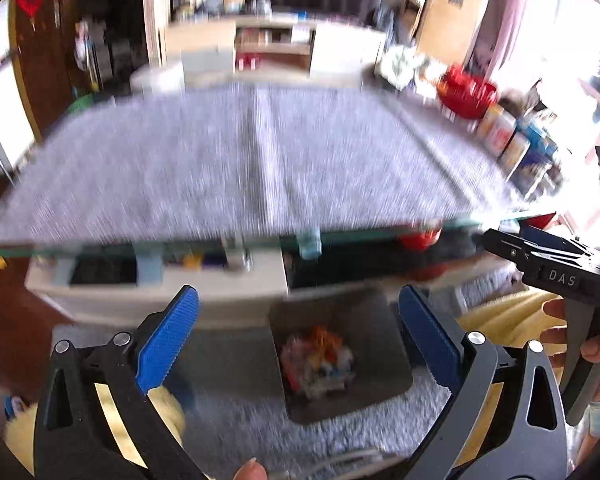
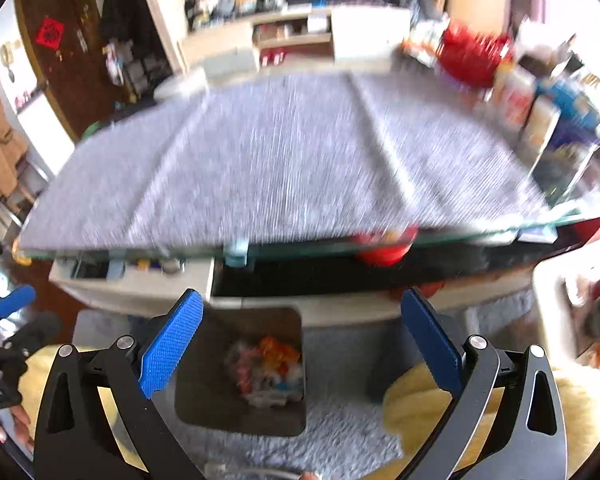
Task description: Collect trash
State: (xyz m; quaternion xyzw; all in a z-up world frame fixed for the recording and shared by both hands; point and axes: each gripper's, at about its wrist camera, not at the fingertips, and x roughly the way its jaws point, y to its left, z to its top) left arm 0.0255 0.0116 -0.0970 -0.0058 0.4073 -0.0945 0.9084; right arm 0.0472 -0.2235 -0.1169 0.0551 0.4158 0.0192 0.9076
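Note:
A dark square trash bin stands on the floor in front of the coffee table, with colourful crumpled trash inside. It also shows in the right wrist view with the trash in it. My left gripper is open and empty, above the bin. My right gripper is open and empty, above and just right of the bin. The right gripper also shows at the right edge of the left wrist view. Both views are motion-blurred.
A glass coffee table with a grey mat fills the middle. Red bowl and boxes sit at its far right. A red container sits on the shelf beneath. Grey rug and yellow cushions lie near me.

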